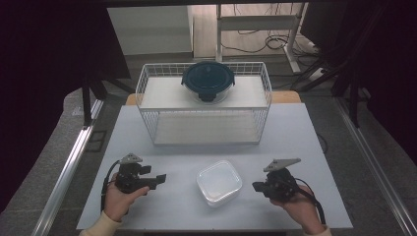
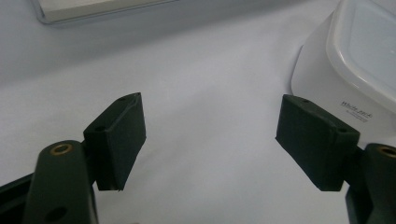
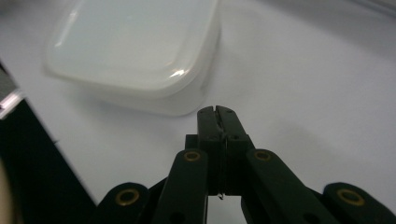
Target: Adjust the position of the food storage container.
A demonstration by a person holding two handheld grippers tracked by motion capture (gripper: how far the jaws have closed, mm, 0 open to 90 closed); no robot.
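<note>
A white square lidded container (image 1: 219, 182) sits on the white table (image 1: 172, 152) near the front, between my two grippers. My left gripper (image 1: 160, 180) rests to its left, held by a hand; its jaws stand wide open with nothing between them (image 2: 210, 140), and the container (image 2: 355, 60) lies beyond and to the right of the right jaw. My right gripper (image 1: 255, 186) sits to the container's right, jaws pressed together and empty (image 3: 218, 112), with the container (image 3: 135, 51) just ahead and to the left.
A white wire rack (image 1: 204, 105) stands at the back of the table. A round glass bowl with a dark teal lid (image 1: 208, 81) rests on its top shelf. The table's front edge lies close to the hands.
</note>
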